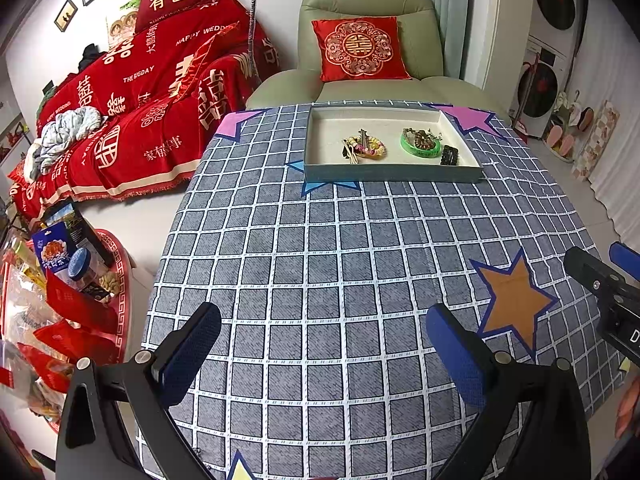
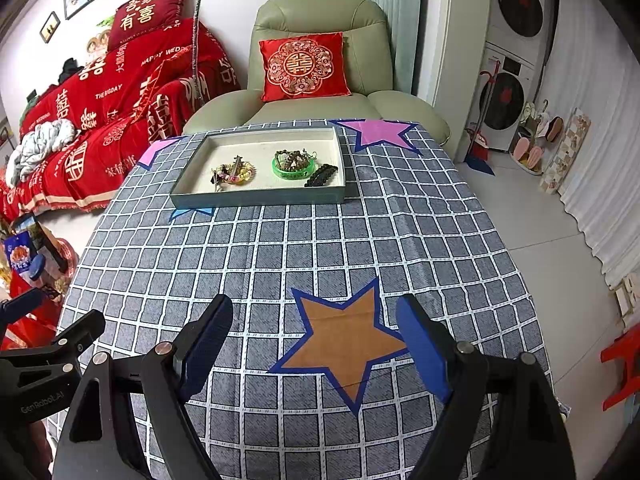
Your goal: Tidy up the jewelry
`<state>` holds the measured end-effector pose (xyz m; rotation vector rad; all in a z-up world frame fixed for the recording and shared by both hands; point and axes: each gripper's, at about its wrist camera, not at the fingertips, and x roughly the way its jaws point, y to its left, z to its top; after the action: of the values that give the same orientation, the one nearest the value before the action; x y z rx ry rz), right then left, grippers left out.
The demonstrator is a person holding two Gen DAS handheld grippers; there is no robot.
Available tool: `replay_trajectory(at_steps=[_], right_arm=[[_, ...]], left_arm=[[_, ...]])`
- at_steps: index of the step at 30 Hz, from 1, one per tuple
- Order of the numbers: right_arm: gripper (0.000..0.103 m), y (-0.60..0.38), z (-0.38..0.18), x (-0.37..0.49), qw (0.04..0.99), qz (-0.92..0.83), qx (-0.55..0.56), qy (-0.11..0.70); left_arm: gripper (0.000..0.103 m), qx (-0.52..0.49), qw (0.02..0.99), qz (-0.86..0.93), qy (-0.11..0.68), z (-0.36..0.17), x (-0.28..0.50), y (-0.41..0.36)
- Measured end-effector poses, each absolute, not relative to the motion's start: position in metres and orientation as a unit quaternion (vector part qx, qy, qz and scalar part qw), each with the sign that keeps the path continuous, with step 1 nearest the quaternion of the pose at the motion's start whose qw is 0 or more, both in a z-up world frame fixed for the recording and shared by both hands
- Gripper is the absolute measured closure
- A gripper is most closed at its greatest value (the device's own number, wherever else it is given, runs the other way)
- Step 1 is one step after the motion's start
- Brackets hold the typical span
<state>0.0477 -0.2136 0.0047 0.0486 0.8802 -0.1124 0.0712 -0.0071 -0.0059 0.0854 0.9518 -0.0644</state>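
Spread across the whole near scene: a table [image 1: 360,264] under a grey checked cloth with stars, its near half bare of jewelry. Pushed to the far edge, just before a green armchair [image 2: 320,40] with a red cushion: a shallow tray [image 1: 394,176], likely set there to keep small pieces from rolling off and to leave working room in front. Gathered inside the tray, toward its near wall, all the jewelry in sight, in 3 spots. At left, a heap of pale bead bracelets [image 1: 366,148] with a hair clip tangled through it. At middle-right, a green bangle [image 1: 420,148] lying flat with brown beads [image 2: 294,159] coiled inside its ring, as if nested to save space. At the near right corner, touching the bangle's edge, a small black clip [image 1: 449,156]. Low over the near cloth, well apart from the tray: the left claw [image 1: 324,356], fingers spread wide, gripping nothing. Beside it, over the orange star [image 2: 344,340], the right claw [image 2: 316,352], likewise spread and empty. Fits either a finished gathering with both claws drawn back, or loose piles in the tray waiting for sorting; impossible to settle from this alone. No loose piece visible anywhere on the cloth.
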Motion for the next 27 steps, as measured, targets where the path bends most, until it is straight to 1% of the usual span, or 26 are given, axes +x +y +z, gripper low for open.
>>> replay_trajectory(at_steps=[27], right_arm=[[0.017,-0.2148,0.0014,0.0454,0.902,-0.054,0.024,0.429]], left_arm=[[0.0,0.049,0.884,-0.036,0.463,-0.009,0.0673,0.0009]])
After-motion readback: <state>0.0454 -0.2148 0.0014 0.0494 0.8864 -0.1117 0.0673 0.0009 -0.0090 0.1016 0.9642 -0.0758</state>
